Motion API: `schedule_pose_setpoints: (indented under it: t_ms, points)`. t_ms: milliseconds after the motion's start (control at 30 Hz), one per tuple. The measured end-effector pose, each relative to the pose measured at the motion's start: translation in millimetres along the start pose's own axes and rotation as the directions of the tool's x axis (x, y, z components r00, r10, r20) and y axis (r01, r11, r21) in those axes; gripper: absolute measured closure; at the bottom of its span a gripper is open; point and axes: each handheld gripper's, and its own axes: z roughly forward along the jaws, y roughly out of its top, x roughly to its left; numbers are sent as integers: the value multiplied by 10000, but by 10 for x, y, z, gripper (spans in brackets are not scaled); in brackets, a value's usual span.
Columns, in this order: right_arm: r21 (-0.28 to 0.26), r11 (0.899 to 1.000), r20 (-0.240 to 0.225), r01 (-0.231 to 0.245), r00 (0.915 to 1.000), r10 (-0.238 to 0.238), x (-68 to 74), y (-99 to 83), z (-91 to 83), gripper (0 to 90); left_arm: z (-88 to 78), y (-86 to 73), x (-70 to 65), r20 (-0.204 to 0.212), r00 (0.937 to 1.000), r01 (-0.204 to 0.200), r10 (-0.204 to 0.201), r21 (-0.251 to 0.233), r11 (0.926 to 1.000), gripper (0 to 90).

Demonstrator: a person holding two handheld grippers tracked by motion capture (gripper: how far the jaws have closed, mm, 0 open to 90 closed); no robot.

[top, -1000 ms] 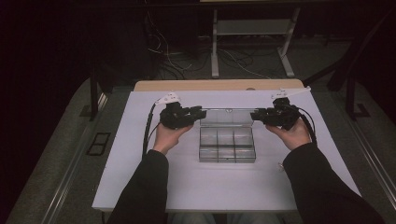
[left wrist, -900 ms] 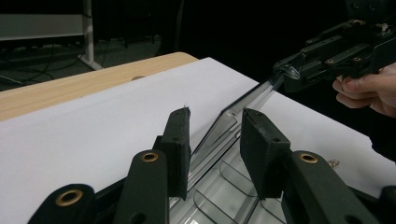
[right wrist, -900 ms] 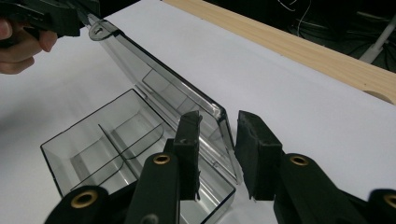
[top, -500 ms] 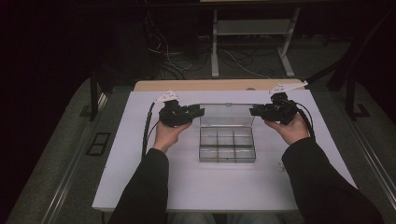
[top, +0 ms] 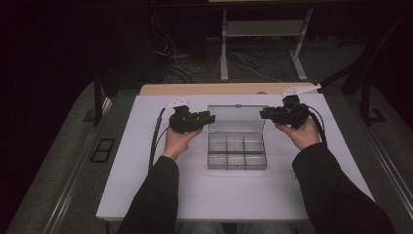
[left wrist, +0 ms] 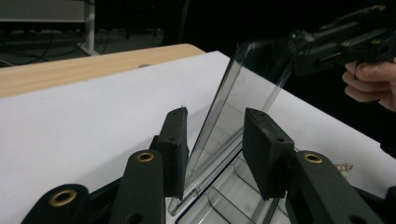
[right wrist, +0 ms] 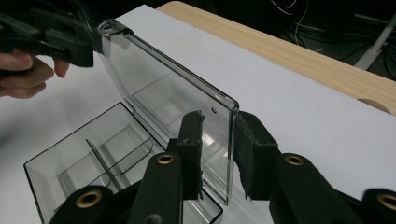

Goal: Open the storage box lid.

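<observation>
A clear plastic box (top: pixel 237 151) with small compartments is seen on the white sheet (top: pixel 146 170) covering the table, about midway between the left and right edges and somewhat nearer the far edge. Its hinged lid (top: pixel 236 118) is raised and stands nearly upright along the far side of the box. The left gripper (top: pixel 208 117) is held at the left end of the lid, and in the left gripper view the lid's edge (left wrist: pixel 219 116) is seen between the two pads (left wrist: pixel 173 149); the lid leans near the left-hand pad, while a clear gap is left to the other pad, so the jaws are parted around the lid rather than clamped on it. The right gripper (top: pixel 265 113) is held at the right end of the lid. In the right gripper view the lid's corner (right wrist: pixel 224 121) stands between the pads (right wrist: pixel 191 144), a narrow gap is visible on the near side, and whether the far pad touches the plastic cannot be told. A strip of bare wooden tabletop (top: pixel 219 89) is visible beyond the far edge of the sheet.
</observation>
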Motion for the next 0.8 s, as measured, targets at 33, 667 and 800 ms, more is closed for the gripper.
schedule_pose_setpoints:
  t_ms: [33, 667, 800]
  points:
    - [-15, 10000, 21, -28, 10000, 28, -1, -1, 4, 715, 8, -11, 6, -18, 10000, 28, -28, 25, 10000, 599]
    - [-437, 9971, -121, -629, 9980, 625, -119, -17, 95, 714, 88, -81, 121, -239, 9991, 338, -337, 59, 9994, 732]
    - [-529, 9949, -192, -857, 9962, 848, -148, -19, 110, 712, 109, -99, 139, -264, 9988, 402, -402, 13, 9992, 750]
